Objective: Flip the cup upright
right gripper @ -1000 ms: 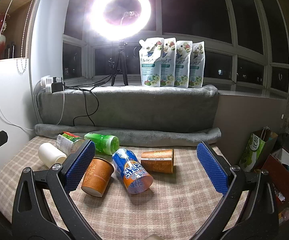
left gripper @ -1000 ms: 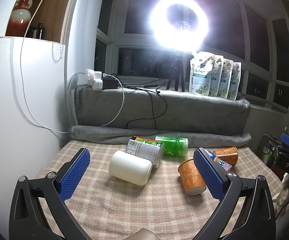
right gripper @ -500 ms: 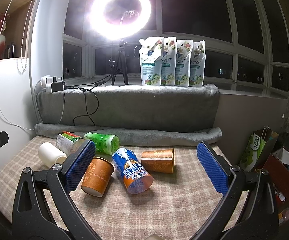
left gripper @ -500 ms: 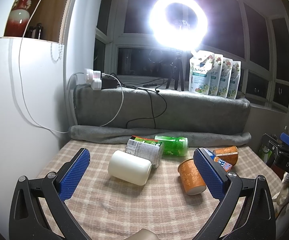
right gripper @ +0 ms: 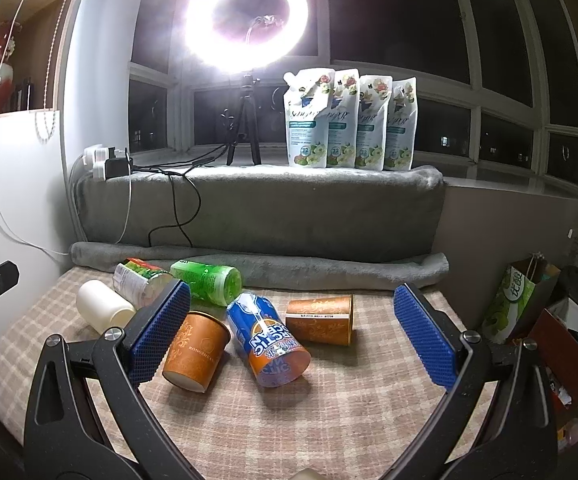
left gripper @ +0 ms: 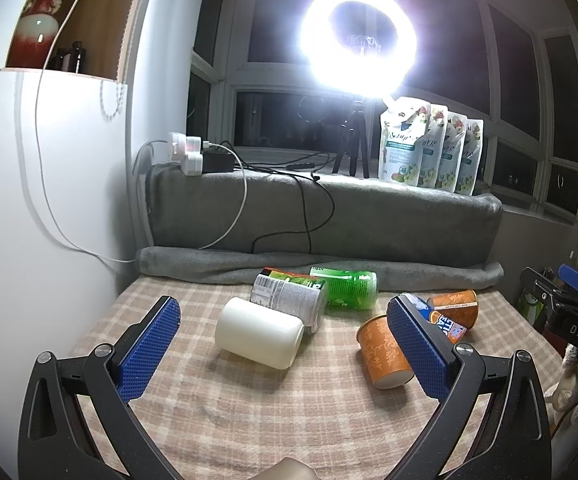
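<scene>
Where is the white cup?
The white cup lies on its side at the table's left, touching the labelled can, centred between the open left gripper fingers.

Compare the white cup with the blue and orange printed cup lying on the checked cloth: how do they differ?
The white cup is plain and unmarked; the blue and orange printed cup carries bold lettering. The white cup lies at the left end of the group, touching the label-wrapped cup; the printed cup lies mid-group between two orange cups. Both lie on their sides.
</scene>
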Available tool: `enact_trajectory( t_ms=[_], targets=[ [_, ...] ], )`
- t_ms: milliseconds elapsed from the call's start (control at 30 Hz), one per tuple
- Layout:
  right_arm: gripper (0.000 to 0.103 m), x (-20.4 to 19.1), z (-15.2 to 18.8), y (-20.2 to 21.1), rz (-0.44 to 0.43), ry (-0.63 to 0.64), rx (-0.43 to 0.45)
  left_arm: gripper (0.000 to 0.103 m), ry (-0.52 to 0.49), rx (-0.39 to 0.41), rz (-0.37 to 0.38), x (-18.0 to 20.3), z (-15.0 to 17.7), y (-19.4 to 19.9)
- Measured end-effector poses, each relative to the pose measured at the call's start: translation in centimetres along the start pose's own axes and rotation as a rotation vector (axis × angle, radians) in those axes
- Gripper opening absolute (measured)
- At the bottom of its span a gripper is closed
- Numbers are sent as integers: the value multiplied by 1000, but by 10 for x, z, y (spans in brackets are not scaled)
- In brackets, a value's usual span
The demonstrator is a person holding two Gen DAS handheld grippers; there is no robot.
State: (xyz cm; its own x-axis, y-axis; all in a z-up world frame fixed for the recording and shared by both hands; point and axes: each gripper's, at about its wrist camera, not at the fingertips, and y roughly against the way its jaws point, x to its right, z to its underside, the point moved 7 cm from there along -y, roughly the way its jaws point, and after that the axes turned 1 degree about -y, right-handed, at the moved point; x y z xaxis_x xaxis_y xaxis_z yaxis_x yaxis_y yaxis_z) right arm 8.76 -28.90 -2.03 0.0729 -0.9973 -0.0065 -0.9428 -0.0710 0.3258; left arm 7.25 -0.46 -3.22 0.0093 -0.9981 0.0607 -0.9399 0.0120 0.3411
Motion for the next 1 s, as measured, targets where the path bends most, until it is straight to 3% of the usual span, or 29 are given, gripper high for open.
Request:
enact_trajectory(
  t_ms=[433,667,1000],
  targets=[
    [103,-15,-1,-22,-60,28,-46,103,6,-36,2,-6,5,-11],
    [103,-41,-4,-49,-181,105,-117,103,18,-108,-5,-20,22,-21],
    [103,-108,-10,-109,-403,255,-298,103,83,-235,34,-36,54,-33]
  ],
)
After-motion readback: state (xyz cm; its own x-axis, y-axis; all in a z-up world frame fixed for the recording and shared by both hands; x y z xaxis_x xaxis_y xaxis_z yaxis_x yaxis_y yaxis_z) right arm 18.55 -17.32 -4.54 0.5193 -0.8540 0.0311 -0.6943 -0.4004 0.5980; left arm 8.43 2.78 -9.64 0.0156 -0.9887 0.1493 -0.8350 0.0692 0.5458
